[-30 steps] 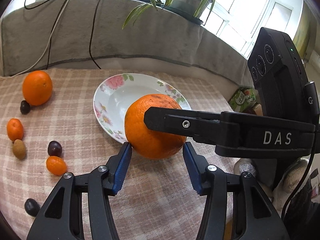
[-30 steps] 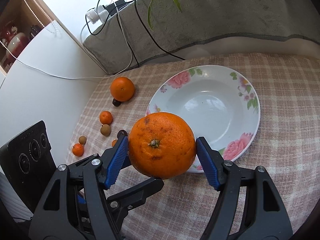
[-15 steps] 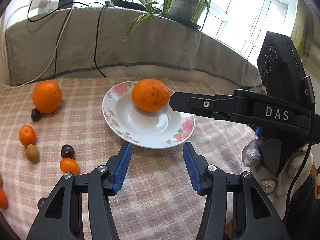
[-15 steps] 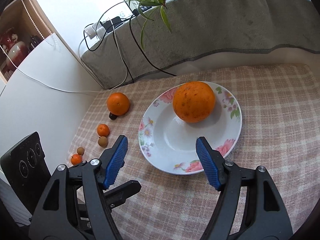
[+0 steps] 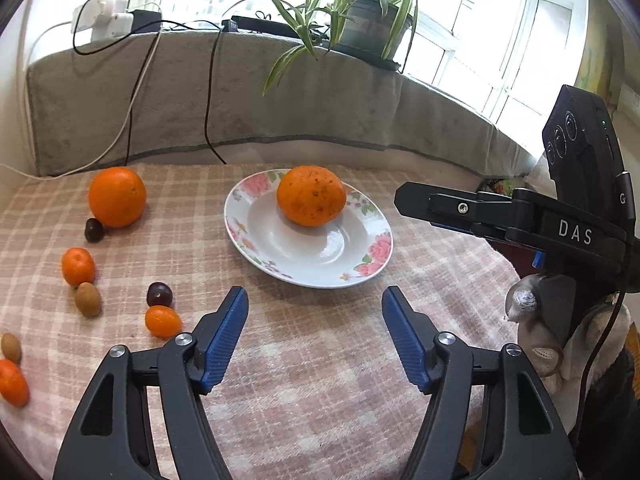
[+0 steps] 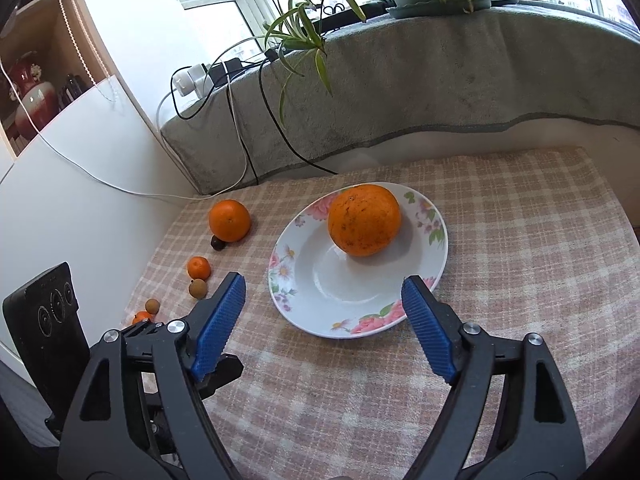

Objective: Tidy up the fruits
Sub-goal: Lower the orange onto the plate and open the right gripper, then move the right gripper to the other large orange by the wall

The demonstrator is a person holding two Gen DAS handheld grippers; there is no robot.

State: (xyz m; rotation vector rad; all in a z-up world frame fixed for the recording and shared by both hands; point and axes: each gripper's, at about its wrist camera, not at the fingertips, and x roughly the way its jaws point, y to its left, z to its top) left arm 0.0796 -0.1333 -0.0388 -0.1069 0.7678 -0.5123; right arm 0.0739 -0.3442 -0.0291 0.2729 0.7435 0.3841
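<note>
Both left gripper (image 5: 314,334) and right gripper (image 6: 324,322) just opening, jaws apart and empty, large orange (image 6: 363,220) resting at plate's (image 6: 348,300) one o'clock.

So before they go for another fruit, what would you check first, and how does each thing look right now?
1. Big orange settled in the flowered plate: ok, it sits toward the far rim.
2. Right gripper free: ok, jaws have just been opening, nothing between them.
3. Left gripper free: ok, also just opening, empty.
4. Room left in the plate: ok.
5. Second orange reachable: ok, though a dark fruit touches it.
6. Orange steady: cannot tell.
</note>
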